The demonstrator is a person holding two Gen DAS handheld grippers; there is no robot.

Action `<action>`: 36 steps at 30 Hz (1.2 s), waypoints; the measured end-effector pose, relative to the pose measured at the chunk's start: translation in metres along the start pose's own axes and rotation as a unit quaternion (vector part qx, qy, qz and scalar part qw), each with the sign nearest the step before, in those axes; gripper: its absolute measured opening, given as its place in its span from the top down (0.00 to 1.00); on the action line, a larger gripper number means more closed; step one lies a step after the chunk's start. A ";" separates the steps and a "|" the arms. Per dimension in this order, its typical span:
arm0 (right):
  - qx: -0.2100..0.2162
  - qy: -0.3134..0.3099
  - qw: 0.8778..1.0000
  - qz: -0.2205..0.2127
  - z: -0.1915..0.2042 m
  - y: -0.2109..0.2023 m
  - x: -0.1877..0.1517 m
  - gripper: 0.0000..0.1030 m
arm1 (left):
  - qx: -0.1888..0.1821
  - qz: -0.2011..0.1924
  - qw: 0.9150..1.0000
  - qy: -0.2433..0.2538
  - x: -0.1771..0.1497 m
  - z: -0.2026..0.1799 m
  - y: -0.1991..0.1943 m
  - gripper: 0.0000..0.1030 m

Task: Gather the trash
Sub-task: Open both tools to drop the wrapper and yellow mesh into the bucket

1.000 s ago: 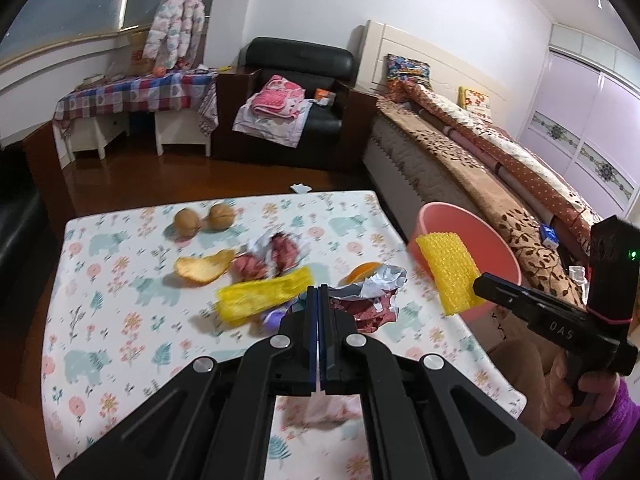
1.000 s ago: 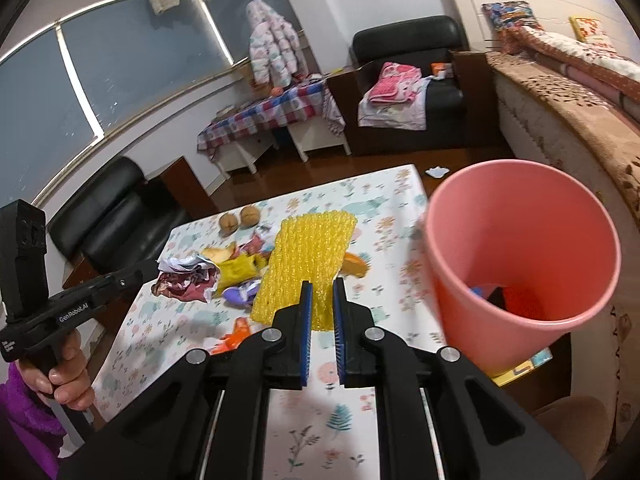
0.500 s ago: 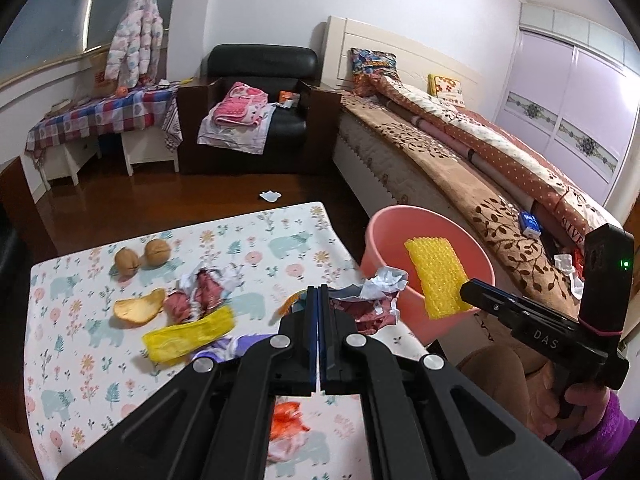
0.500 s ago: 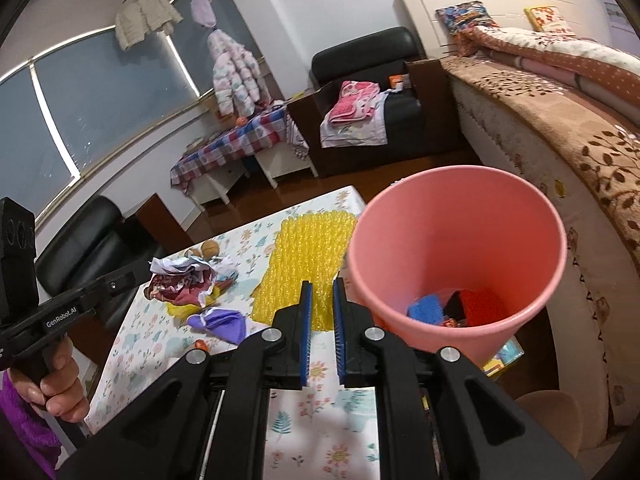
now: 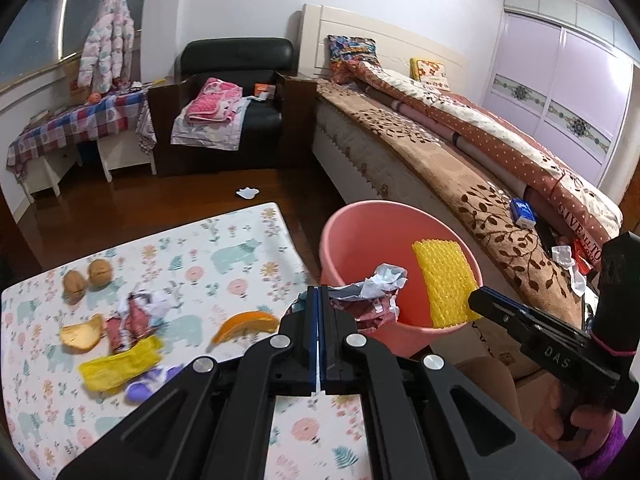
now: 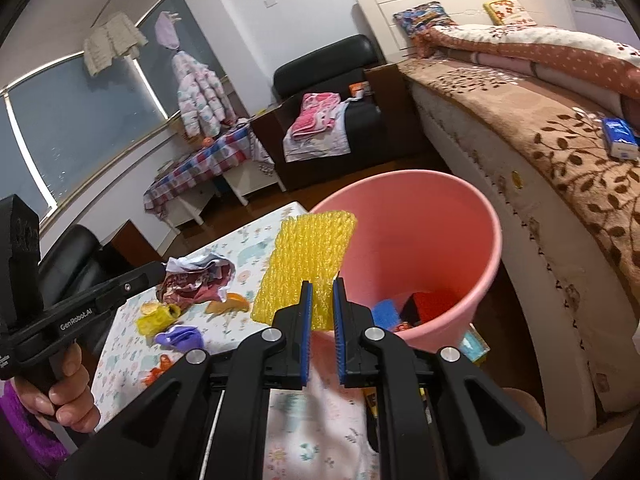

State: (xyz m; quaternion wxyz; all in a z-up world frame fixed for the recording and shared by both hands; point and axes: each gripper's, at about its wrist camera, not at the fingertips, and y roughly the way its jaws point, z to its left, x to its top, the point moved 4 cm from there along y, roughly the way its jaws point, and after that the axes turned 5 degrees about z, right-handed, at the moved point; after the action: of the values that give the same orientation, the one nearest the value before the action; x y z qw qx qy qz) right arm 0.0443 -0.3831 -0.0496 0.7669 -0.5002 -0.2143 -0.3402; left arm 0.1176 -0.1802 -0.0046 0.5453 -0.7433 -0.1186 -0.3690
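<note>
The left gripper (image 5: 320, 308) had its fingers pressed together on a crumpled foil-and-paper wrapper (image 5: 374, 294), which hung at the near rim of the pink bin (image 5: 360, 220). The right gripper (image 6: 320, 300) held a yellow foam net sleeve (image 6: 308, 256) between its fingers, which stood a little apart around the sleeve's lower edge; the sleeve stood upright over the bin's rim, partly above its opening. Inside the bin lay blue and red scraps (image 6: 404, 308). The bin stood off the edge of the tabletop (image 5: 240, 248), between it and the bed (image 5: 460, 160).

On the floral-patterned tabletop lay more trash: two walnuts (image 5: 88, 276) side by side near the far edge, an orange peel (image 5: 244, 322), a second peel (image 5: 82, 334) just beside a red crumpled wrapper (image 5: 134, 314), another yellow foam sleeve (image 5: 120, 364) and, touching it, a purple wrapper (image 5: 150, 382). A white scrap (image 5: 247, 192) lay on the wooden floor.
</note>
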 end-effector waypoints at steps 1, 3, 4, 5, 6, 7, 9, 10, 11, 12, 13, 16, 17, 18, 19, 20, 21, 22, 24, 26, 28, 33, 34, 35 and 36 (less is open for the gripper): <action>-0.005 0.001 1.000 -0.001 -0.003 0.000 0.000 0.90 | -0.001 0.001 1.000 0.003 0.001 -0.003 0.002 1.00; -0.011 0.003 1.000 -0.002 -0.008 0.001 0.001 0.90 | -0.003 0.002 1.000 0.012 0.005 -0.011 0.009 1.00; -0.016 0.005 1.000 -0.003 -0.012 0.002 0.002 0.90 | -0.003 0.004 1.000 0.018 0.007 -0.016 0.014 1.00; -0.019 0.006 1.000 -0.003 -0.015 0.002 0.002 0.90 | -0.003 0.004 1.000 0.021 0.010 -0.020 0.017 1.00; -0.023 0.006 1.000 -0.004 -0.018 0.003 0.002 0.90 | -0.004 0.006 1.000 0.024 0.012 -0.024 0.022 1.00; -0.027 0.008 1.000 -0.005 -0.021 0.004 0.003 0.90 | -0.004 0.007 1.000 0.026 0.014 -0.026 0.025 1.00; -0.032 0.009 0.999 -0.006 -0.026 0.005 0.004 0.90 | -0.004 0.012 0.999 0.030 0.016 -0.032 0.033 1.00; -0.035 0.011 0.999 -0.005 -0.028 0.006 0.004 0.90 | -0.004 0.015 0.999 0.031 0.017 -0.034 0.038 1.00; -0.037 0.012 0.999 -0.004 -0.031 0.008 0.004 0.90 | -0.004 0.019 0.999 0.032 0.017 -0.036 0.043 1.00; -0.039 0.013 0.999 -0.003 -0.033 0.009 0.004 0.90 | -0.004 0.022 0.999 0.033 0.018 -0.039 0.046 1.00; -0.042 0.015 0.999 -0.002 -0.036 0.011 0.004 0.90 | -0.004 0.027 0.999 0.034 0.018 -0.040 0.051 1.00; -0.046 0.021 0.999 0.002 -0.041 0.016 0.002 0.90 | -0.004 0.035 0.999 0.034 0.018 -0.044 0.062 1.00; -0.047 0.023 0.999 0.002 -0.043 0.017 0.002 0.90 | -0.005 0.035 0.999 0.034 0.018 -0.044 0.064 1.00; -0.047 0.024 0.999 0.003 -0.045 0.018 0.003 0.90 | -0.006 0.035 0.999 0.033 0.018 -0.045 0.066 1.00; -0.049 0.027 0.998 0.004 -0.047 0.019 0.003 0.90 | -0.009 0.035 0.999 0.033 0.018 -0.046 0.067 0.98; -0.050 0.028 0.998 0.004 -0.048 0.020 0.002 0.90 | -0.012 0.035 0.999 0.033 0.018 -0.047 0.068 0.94; -0.050 0.029 0.998 0.005 -0.049 0.021 0.002 0.90 | -0.015 0.035 0.999 0.032 0.018 -0.047 0.069 0.92; -0.050 0.030 0.998 0.005 -0.050 0.021 0.001 0.90 | -0.017 0.035 0.999 0.032 0.017 -0.047 0.069 0.87; -0.052 0.032 0.998 0.007 -0.051 0.022 0.001 0.90 | -0.020 0.035 0.999 0.028 0.017 -0.045 0.069 0.66; -0.054 0.035 0.998 0.009 -0.051 0.024 0.001 0.90 | -0.020 0.032 0.999 0.021 0.018 -0.043 0.067 0.62; -0.056 0.039 0.998 0.012 -0.052 0.026 0.001 0.87 | -0.021 0.031 0.999 0.016 0.018 -0.040 0.065 0.62; -0.055 0.054 0.997 0.009 -0.053 0.025 0.000 0.67 | -0.024 0.030 0.999 0.006 0.016 -0.033 0.057 0.58; -0.055 0.056 0.997 0.008 -0.053 0.024 0.000 0.67 | -0.023 0.029 0.999 0.005 0.016 -0.032 0.054 0.58; -0.055 0.056 0.997 0.007 -0.052 0.023 0.000 0.66 | -0.024 0.027 0.999 0.004 0.015 -0.030 0.051 0.58; -0.056 0.055 0.997 0.007 -0.051 0.022 0.000 0.66 | -0.024 0.026 0.999 0.002 0.015 -0.028 0.049 0.58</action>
State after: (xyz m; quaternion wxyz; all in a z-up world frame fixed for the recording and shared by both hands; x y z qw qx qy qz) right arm 0.0603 -0.4236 -0.0838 0.7508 -0.5242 -0.1493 -0.3731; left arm 0.1447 -0.2277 -0.0260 0.5373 -0.7579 -0.0893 -0.3592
